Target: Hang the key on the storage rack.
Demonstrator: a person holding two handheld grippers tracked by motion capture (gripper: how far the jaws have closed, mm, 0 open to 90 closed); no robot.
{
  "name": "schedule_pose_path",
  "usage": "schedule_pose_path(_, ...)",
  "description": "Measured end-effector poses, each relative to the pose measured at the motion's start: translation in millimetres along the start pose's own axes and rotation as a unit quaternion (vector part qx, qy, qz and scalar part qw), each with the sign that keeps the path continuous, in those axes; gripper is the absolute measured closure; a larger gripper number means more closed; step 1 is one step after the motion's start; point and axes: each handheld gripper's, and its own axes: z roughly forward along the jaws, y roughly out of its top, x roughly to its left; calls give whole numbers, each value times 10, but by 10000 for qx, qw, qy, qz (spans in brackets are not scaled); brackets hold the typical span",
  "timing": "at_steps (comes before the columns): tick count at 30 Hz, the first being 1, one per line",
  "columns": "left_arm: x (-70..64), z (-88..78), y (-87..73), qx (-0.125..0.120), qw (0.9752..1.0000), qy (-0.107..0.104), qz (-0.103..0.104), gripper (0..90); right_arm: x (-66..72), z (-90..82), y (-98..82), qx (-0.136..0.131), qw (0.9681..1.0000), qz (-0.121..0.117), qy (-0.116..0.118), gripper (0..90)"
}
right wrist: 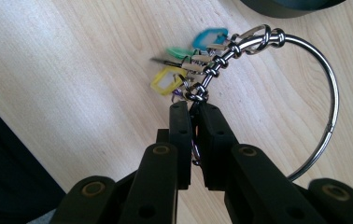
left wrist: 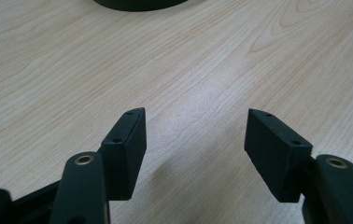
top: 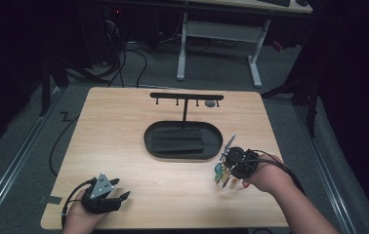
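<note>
R gripper (right wrist: 194,114) clamps key ring (right wrist: 326,93), hook rack (top: 186,97) up-table to its left; L gripper (left wrist: 195,135) open, idle, farther off.

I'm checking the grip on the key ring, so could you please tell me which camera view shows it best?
The right gripper view: the key ring arcs large and sharp, coloured tags clear, with the right gripper shut on it. The high view shows only small tags hanging from that gripper. The left gripper view shows bare table.

Key tags (right wrist: 184,65) — blue, green, yellow; steel-grey ring (right wrist: 326,102); black tray (top: 153,141) on pale wood-grain table (top: 124,195).
</note>
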Motion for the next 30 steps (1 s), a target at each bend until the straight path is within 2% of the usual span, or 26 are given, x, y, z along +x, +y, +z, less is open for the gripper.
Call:
schedule_pose_path(3,-2,6,3,11,10000,-6,12,394,7,-82,23,-13,10000,-47,-65,850)
schedule_pose_path(9,-9,5,1,1,10000,-5,25,394,-19,-227,28,-71,9999,61,-62,852)
schedule_pose_path(21,-10,-27,-21,1,10000,40,-3,394,-58,-294,59,-130,9998,35,-117,852)
schedule_pose_path(30,2,-26,-21,14,10000,32,-28,394,-101,-358,161,-171,9996,3,-205,852)
